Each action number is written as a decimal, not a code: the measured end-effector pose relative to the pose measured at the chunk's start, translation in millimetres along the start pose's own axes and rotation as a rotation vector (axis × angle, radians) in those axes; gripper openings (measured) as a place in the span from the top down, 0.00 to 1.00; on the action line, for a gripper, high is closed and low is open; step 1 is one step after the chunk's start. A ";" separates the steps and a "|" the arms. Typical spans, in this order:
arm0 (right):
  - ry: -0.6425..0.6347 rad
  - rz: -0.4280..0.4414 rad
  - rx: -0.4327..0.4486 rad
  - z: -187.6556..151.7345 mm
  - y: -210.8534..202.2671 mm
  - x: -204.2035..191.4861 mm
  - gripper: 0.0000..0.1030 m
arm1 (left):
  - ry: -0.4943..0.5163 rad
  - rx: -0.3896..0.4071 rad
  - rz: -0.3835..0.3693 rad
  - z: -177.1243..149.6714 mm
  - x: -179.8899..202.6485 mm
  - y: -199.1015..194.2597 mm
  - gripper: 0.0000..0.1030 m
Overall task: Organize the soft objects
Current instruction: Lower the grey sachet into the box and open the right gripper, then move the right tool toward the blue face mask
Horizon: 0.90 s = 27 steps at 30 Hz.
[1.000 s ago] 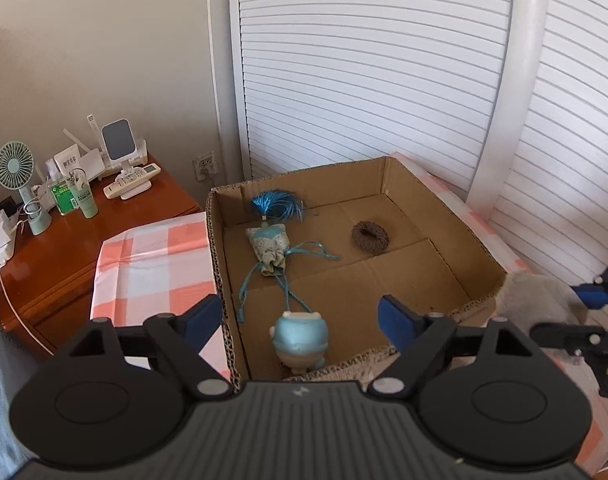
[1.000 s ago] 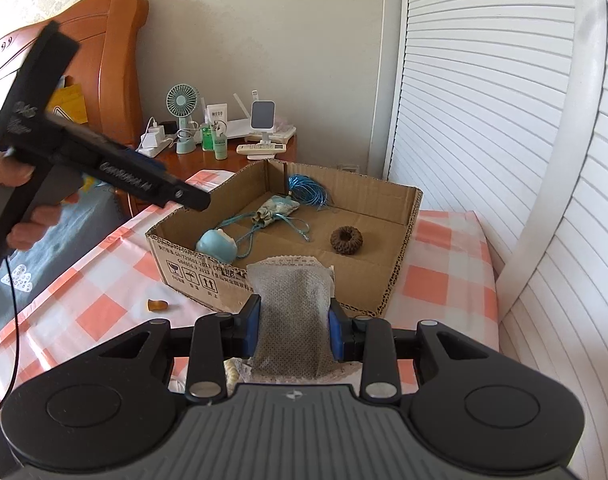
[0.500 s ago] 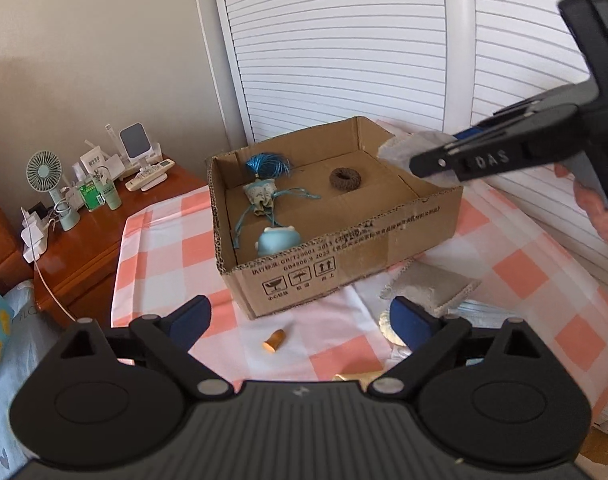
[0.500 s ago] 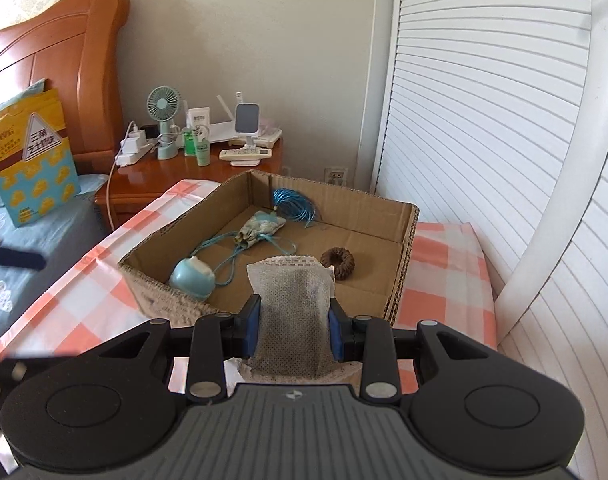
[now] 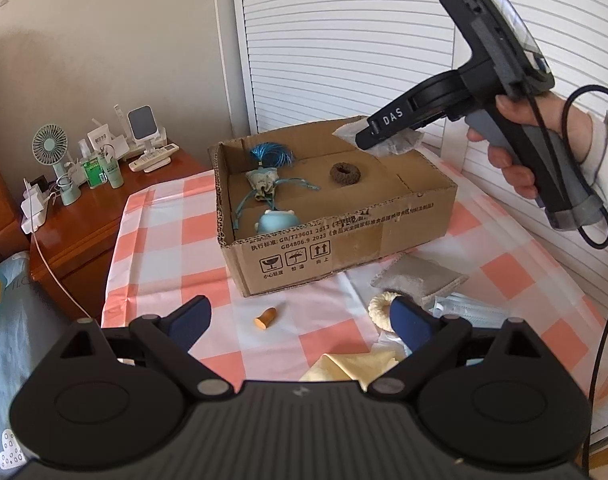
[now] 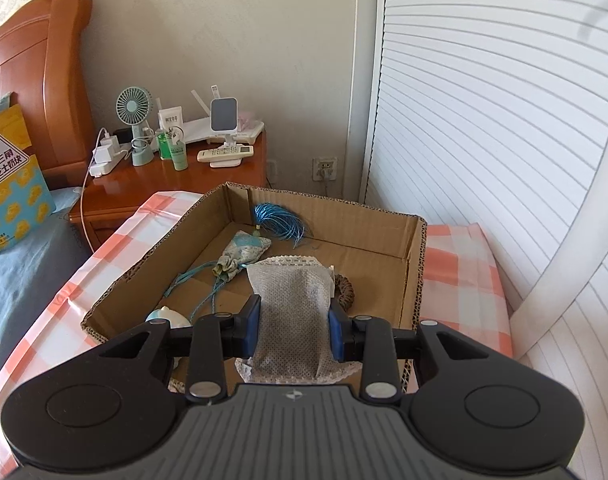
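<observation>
An open cardboard box (image 5: 344,240) stands on the checked tablecloth. It holds a blue tassel (image 5: 272,154), a fabric pouch (image 5: 264,180), a brown ring (image 5: 345,174) and a light blue plush (image 5: 278,222). My right gripper (image 6: 294,328) is shut on a grey mesh sachet (image 6: 292,312) and hangs over the box (image 6: 416,264), above the brown ring (image 6: 346,288). My left gripper (image 5: 300,320) stands open and empty over the table in front of the box. Near it lie a small orange piece (image 5: 265,317), a cream ring (image 5: 380,312), a second grey sachet (image 5: 418,278) and a yellow cloth (image 5: 352,366).
A face mask (image 5: 468,312) lies at the right of the cloth. A wooden nightstand (image 6: 208,176) with a fan (image 6: 134,106), bottles and a remote stands behind the box. A bed with a blue sheet (image 6: 20,256) lies left; white louvred doors (image 6: 484,120) close the right side.
My left gripper has drawn back from above the box to the table in front of it. My right gripper has carried the sachet forward over the box.
</observation>
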State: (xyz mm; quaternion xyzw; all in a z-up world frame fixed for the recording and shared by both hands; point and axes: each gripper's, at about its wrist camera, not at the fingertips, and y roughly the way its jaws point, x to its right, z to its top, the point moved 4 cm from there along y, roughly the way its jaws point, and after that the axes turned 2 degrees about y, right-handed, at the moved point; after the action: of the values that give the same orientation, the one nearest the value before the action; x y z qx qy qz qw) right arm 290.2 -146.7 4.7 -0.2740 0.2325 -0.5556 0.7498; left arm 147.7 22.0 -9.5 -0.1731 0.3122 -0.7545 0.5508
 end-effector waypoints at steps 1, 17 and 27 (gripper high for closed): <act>0.003 -0.001 -0.005 0.7 4.5 -0.5 0.61 | -0.003 0.001 0.001 -0.7 -1.4 -0.4 0.07; 0.062 -0.062 0.017 -15.7 -11.9 -0.2 0.00 | -0.029 -0.016 0.026 -9.1 -12.2 -2.5 0.04; 0.070 -0.077 -0.049 -61.5 -28.9 -5.0 0.00 | -0.026 -0.028 0.030 -14.4 -9.0 -2.6 0.03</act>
State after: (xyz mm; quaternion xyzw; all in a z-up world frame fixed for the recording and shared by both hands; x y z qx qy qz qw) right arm 228.4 -157.9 -21.3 -0.2814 0.2612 -0.5872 0.7126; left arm 140.0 35.0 -17.8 -0.1859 0.3178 -0.7393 0.5638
